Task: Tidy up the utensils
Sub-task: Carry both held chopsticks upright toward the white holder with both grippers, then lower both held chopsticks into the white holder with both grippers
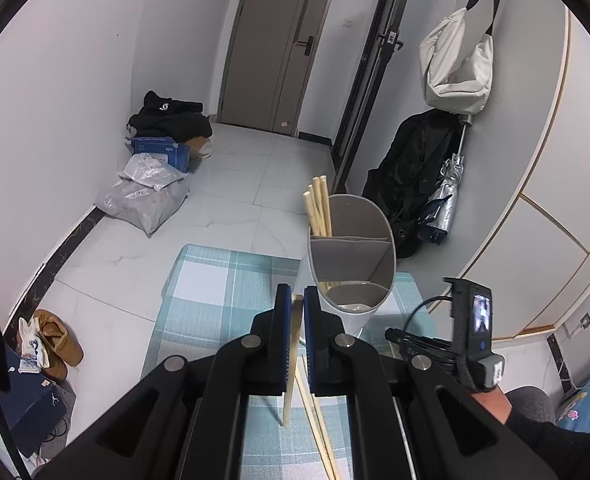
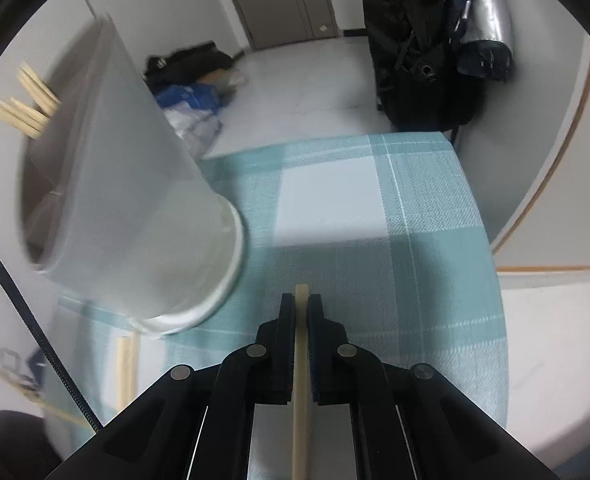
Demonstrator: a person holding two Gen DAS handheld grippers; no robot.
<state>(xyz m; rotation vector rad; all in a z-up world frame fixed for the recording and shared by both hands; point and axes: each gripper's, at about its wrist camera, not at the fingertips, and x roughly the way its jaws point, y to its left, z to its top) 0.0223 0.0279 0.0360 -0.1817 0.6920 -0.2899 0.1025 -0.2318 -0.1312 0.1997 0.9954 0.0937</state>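
A white utensil holder [image 1: 351,308] with grey dividers stands on the teal plaid tablecloth [image 1: 215,280], just right of my left gripper [image 1: 297,300]. Several wooden chopsticks [image 1: 318,204] stick up from its far left compartment. My left gripper is shut on one chopstick [image 1: 291,380], whose tip pokes out between the pads. Two more loose chopsticks [image 1: 315,432] lie on the cloth beneath it. In the right wrist view my right gripper [image 2: 301,304] is shut on another chopstick [image 2: 300,420] over the cloth [image 2: 415,240]. The holder [image 2: 135,208] looms blurred at its left, with loose chopsticks [image 2: 125,368] beside its base.
The table's far edge drops to a tiled floor [image 1: 235,184]. A black backpack [image 1: 411,176] and a folded umbrella [image 1: 447,196] lean against the right wall, under a hanging white bag [image 1: 455,64]. Plastic bags and a blue box [image 1: 155,176] lie at the left wall.
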